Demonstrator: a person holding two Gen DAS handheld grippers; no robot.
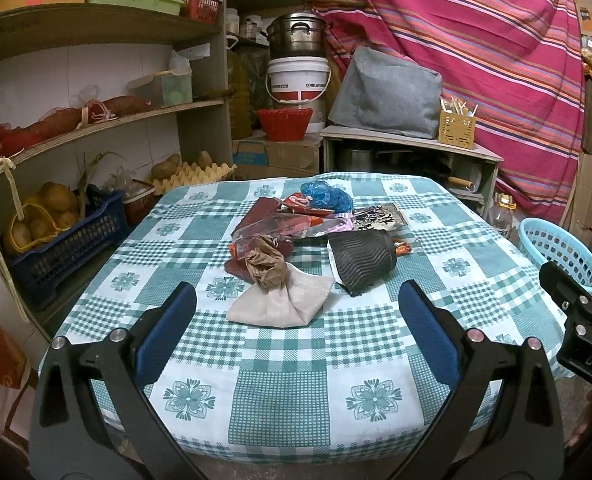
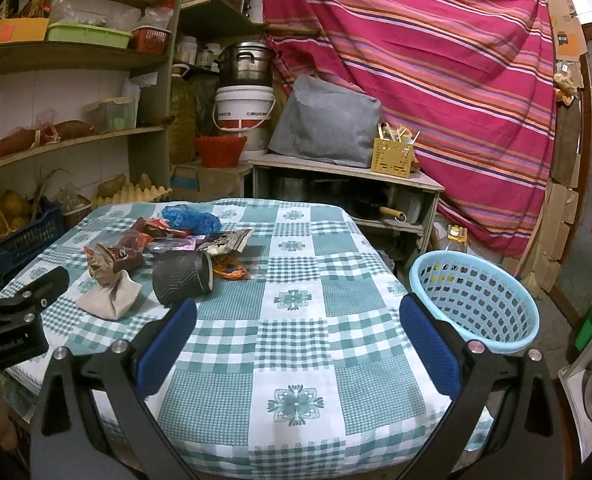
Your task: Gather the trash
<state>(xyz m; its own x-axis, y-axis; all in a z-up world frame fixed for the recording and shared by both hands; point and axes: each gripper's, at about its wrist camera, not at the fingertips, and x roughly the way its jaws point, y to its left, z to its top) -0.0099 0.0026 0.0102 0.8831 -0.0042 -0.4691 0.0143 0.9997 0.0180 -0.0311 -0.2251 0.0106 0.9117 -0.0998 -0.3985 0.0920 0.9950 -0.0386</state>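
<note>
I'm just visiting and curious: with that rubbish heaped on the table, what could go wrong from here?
The black ribbed paper cup lies on its side and might roll if nudged. The wrappers overlap, so grabbing one may drag its neighbours. The light blue plastic basket sits off the table's right edge, so carried pieces could drop short.

The right hand-held gripper (image 2: 298,344) hangs with its jaws spread wide over the checkered counter (image 2: 296,360), a litter of wrappers (image 2: 168,240) and a black ribbed cup (image 2: 182,276) lying ahead-left, a blue basket (image 2: 476,300) just beside the counter's right edge.

Near tablecloth (image 2: 296,360) bare; trash pile (image 1: 296,240) crowds middle (basket (image 2: 476,300) beside table).
</note>
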